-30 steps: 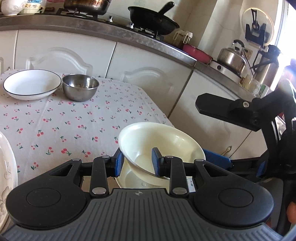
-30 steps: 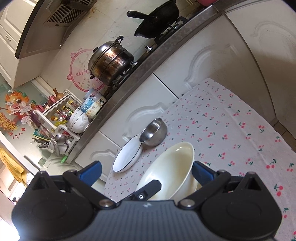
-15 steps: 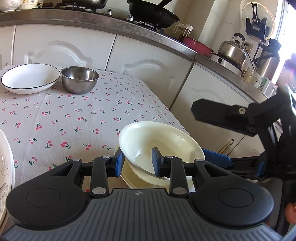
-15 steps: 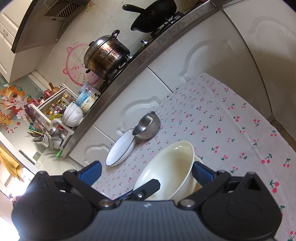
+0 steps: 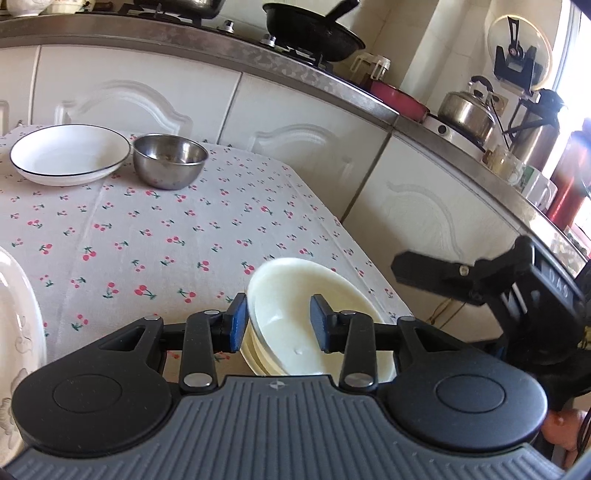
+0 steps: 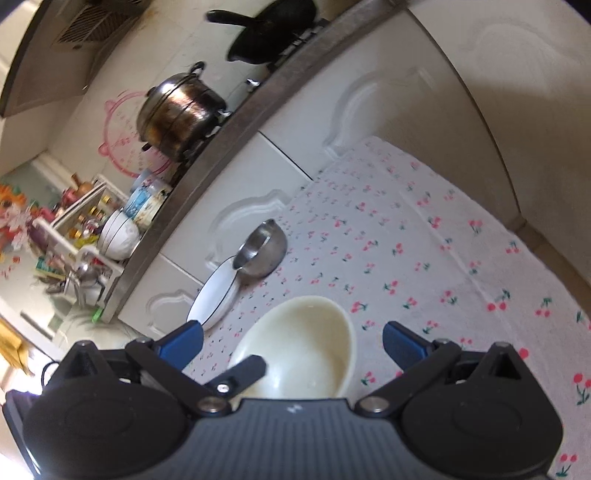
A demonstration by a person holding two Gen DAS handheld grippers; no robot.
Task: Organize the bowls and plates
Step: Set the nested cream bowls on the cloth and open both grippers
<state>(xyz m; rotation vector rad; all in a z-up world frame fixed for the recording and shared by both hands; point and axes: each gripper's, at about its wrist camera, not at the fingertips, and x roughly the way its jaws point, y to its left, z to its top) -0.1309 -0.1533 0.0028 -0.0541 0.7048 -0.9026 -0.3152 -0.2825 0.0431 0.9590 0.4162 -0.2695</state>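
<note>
A cream bowl [image 5: 295, 295] sits nested on other cream bowls [image 5: 255, 350] at the table's near right corner. My left gripper [image 5: 279, 323] has its blue pads on either side of the bowl's near rim, with a gap to the right pad. My right gripper [image 6: 291, 341] is open wide above the same cream bowl [image 6: 306, 343], empty. A steel bowl [image 5: 169, 160] and a white black-rimmed plate [image 5: 68, 153] stand at the far side; they also show in the right wrist view, steel bowl [image 6: 264, 249] and plate [image 6: 216, 293].
A cherry-print cloth covers the table [image 5: 166, 229]. A patterned white plate [image 5: 14, 325] lies at the left edge. White cabinets [image 5: 295, 125] and a counter with a black pan [image 5: 314, 29] and kettle [image 5: 465, 110] stand behind. The right gripper's body [image 5: 480, 277] is at the right.
The cream bowl has come down from a tilt onto the stack. The left jaws have spread wider around its rim. The right gripper has shifted slightly.
</note>
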